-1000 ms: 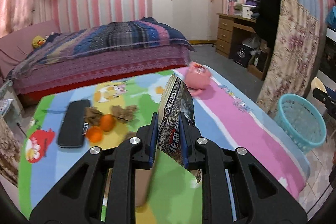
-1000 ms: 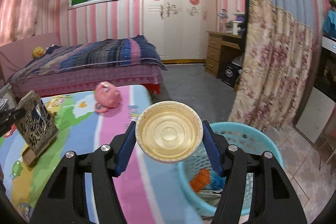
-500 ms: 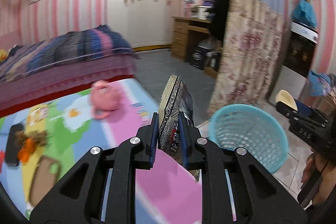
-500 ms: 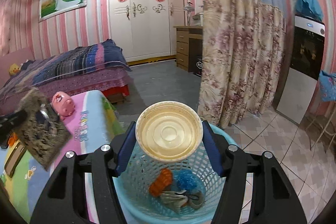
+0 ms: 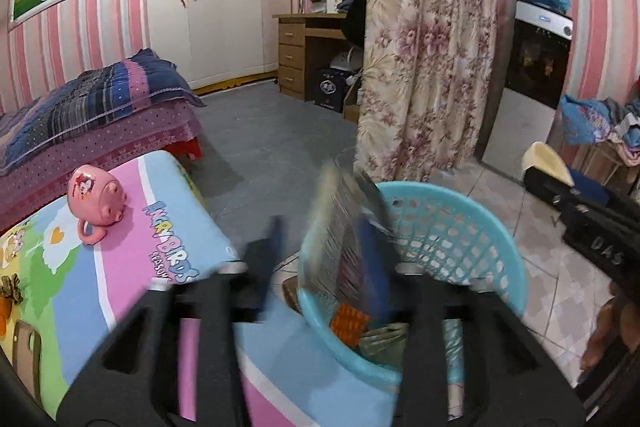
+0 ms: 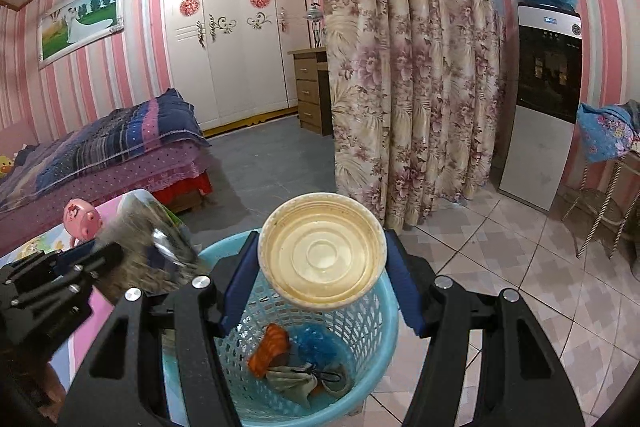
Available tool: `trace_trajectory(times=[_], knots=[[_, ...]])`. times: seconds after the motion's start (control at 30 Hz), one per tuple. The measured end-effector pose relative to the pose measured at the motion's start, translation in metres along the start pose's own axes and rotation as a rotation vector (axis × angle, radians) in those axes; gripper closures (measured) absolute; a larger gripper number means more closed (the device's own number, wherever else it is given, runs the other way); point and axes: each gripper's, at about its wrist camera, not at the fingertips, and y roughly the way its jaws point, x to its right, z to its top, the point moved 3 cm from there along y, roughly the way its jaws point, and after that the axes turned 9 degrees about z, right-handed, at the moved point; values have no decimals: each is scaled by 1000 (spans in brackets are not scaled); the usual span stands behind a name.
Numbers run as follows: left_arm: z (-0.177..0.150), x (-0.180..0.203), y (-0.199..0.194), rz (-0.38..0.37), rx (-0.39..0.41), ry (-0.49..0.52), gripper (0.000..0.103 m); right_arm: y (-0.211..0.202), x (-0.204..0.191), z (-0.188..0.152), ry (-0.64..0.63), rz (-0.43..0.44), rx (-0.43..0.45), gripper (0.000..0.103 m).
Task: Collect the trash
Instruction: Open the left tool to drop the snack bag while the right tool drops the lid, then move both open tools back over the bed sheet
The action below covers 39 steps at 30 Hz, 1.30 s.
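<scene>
My left gripper [image 5: 326, 255] has its jaws spread wide and blurred; the dark patterned snack bag [image 5: 344, 239] is loose between them, tilted over the rim of the light blue mesh basket [image 5: 460, 227]. The bag also shows blurred in the right wrist view [image 6: 156, 243], beside the left gripper [image 6: 60, 275]. My right gripper [image 6: 320, 267] is shut on a cream plastic bowl [image 6: 322, 253], held bottom toward the camera directly above the basket [image 6: 372, 311]. The basket holds an orange wrapper [image 6: 270, 349], a blue scrap [image 6: 316, 343] and crumpled trash.
The cartoon-print table [image 5: 132, 267] with a pink piggy mug [image 5: 96, 197] lies left of the basket. A floral curtain [image 6: 404, 99] hangs behind, a water dispenser [image 6: 548, 99] to the right, a bed [image 6: 120, 151] at the left. Tiled floor surrounds the basket.
My left gripper has opened and swung right over the basket; the snack bag is slipping free. My right gripper has stayed above the basket with the bowl, slightly closer.
</scene>
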Motion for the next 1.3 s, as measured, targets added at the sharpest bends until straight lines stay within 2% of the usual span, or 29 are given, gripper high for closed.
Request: trace_trajectory(times=[0.03,0.23,0.4,0.63,0.83,0.87,1.0,1.1,1.17,1.3], knots=[[0,-3,0,15,4,-2,37,1,0,-1,-3,-4,-2,42],[-2,-50,-10,148,25,-30,18,11,-5,-4,-31,-15,-18,42],[-6,-97,-28,242,32,-68,11,21,-17,-9,-36,-3,-12,42],[-26,-158,-72,385,30,-84,6,48,-34,-26,-44,20,-75,42],[-46,-203,-89,446,4,-145,6,44,-44,-25,-65,19,-73,42],[-49,-209,-90,460,3,-148,6,44,-44,-24,-66,15,-75,41],[-55,-229,-92,480,-2,-181,6,39,-45,-19,-80,-4,-59,22],[-56,-241,-96,478,3,-212,6,35,-46,-14,-80,-15,-51,17],[-57,-248,-98,479,5,-225,6,32,-52,-12,-98,-22,-47,10],[-60,-259,-105,500,17,-230,6,27,-75,-10,-144,-8,-31,8]])
